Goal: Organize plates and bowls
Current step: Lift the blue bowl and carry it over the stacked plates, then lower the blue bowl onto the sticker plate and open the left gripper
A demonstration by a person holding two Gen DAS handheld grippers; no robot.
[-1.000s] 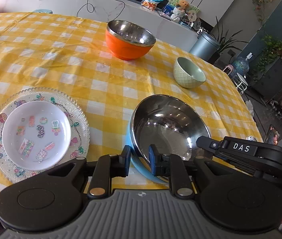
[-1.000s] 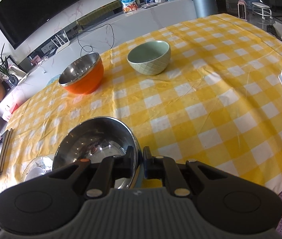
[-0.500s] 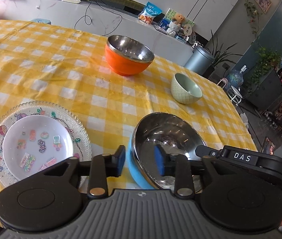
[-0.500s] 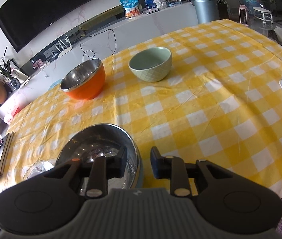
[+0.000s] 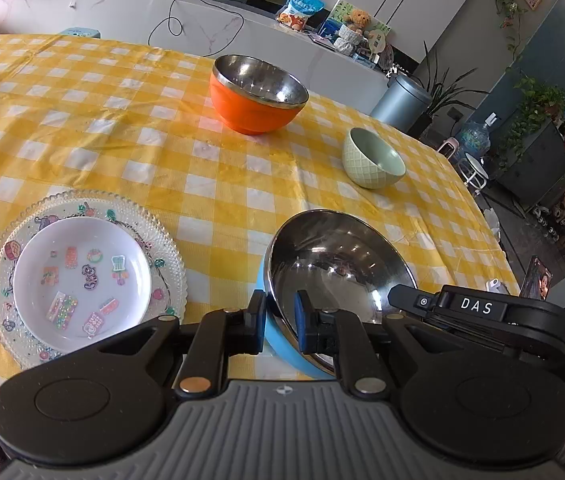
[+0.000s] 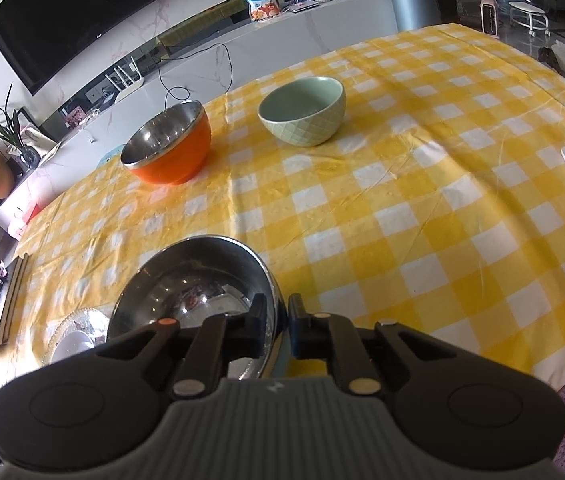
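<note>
the wide steel-lined bowl with a light blue outer shell (image 5: 334, 276) sits at the near edge of the yellow-and-white checked tablecloth (image 5: 222, 184), its polished inside mirroring the room and its thin metal rim bright all round. the left gripper (image 5: 280, 322) has just been closing and now pinches the bowl's near-left rim, one blue-padded finger outside on the blue shell and the other inside on the steel. the right gripper (image 6: 280, 326) has likewise just been closing and clamps the bowl's near-right rim, one finger inside the bowl and one outside. left of the bowl, close beside it but apart, lies a clear beaded-edge glass plate (image 5: 86, 276) with a smaller white plate decorated with coloured stickers (image 5: 82, 278) resting in its middle. farther back near the centre stands an orange bowl with a steel lining (image 5: 258, 94), and to its right, well apart, a pale green ceramic bowl with a quilted diamond pattern (image 5: 374, 158); both are upright and empty.
</note>
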